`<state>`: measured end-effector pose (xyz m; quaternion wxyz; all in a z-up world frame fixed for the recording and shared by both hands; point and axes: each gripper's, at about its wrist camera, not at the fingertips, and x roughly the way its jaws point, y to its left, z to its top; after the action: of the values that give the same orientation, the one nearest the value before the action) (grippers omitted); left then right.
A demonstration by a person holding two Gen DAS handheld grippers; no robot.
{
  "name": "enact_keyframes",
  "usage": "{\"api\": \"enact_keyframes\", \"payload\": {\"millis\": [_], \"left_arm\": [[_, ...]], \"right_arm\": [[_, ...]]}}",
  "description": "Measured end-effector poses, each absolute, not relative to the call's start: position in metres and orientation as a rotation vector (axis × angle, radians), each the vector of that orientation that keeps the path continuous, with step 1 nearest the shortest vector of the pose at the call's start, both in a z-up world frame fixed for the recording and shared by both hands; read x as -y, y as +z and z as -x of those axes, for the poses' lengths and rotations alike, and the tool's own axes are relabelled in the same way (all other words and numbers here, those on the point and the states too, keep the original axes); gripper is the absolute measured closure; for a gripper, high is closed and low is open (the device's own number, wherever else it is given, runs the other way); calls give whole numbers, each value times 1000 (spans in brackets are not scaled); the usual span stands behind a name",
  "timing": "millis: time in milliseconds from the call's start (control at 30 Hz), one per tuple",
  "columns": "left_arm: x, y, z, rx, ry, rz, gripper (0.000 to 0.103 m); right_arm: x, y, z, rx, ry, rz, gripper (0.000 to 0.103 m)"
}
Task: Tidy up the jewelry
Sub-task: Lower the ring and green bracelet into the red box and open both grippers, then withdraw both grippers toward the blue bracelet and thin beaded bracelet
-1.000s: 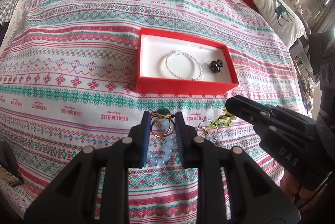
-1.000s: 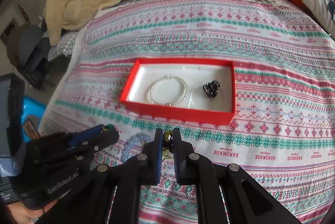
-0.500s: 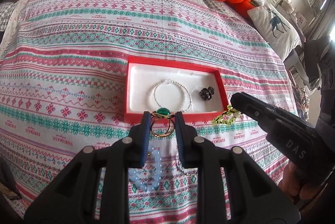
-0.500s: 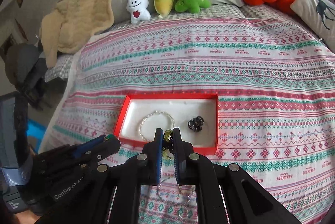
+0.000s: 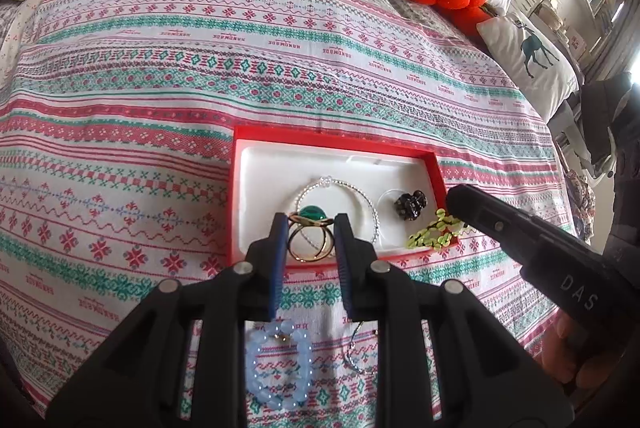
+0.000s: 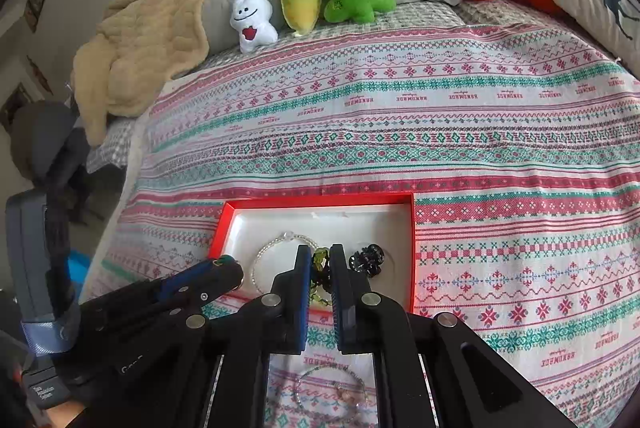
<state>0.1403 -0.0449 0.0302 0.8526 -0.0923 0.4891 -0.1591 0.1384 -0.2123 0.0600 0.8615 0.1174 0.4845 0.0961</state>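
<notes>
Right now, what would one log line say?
left gripper: holds gold ring | right gripper: holds green piece | both over red box

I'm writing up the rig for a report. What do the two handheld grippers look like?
Both are black plastic, each with two angular fingers, silver rivets at the pivots and ribbed blue pads lining the jaws. The right gripper carries white "DAS" lettering on its side; the left gripper shows partly hidden white lettering. Behind the left one sits a grey-blue block with a small label.

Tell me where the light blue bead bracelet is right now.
In the left wrist view, the light blue bead bracelet lies on the patterned bedspread, below the left gripper, outside the red box.
</notes>
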Motion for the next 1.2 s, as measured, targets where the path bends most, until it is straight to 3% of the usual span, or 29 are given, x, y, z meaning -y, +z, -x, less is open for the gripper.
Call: {"api": "enact_keyframes", "payload": {"millis": [267, 333, 533, 767, 867, 967, 1067, 1200], "left_arm": [[47, 25, -145, -1016, -313, 179, 78], [47, 25, -146, -1013, -310, 173, 76], [44, 30, -139, -1011, -294, 147, 71], [38, 41, -121, -1001, -286, 113, 52], [34, 44, -115, -1002, -279, 117, 44], [31, 46, -106, -1011, -267, 111, 34], [29, 45, -99, -1026, -269, 100, 27], [26, 43, -87, -1048, -272, 70, 23]], "right_arm": [[213, 44, -147, -1036, 206, -263, 92], [216, 42, -148, -1044, 202, -274, 86], [221, 46, -145, -1054, 200, -265, 85], [227, 53, -134, -1068, 194, -252, 80], [231, 57, -129, -1075, 181, -253, 70], [233, 60, -122, -1072, 177, -262, 37], [230, 63, -113, -1076, 187, -253, 37], [225, 63, -100, -1092, 195, -207, 33]]}}
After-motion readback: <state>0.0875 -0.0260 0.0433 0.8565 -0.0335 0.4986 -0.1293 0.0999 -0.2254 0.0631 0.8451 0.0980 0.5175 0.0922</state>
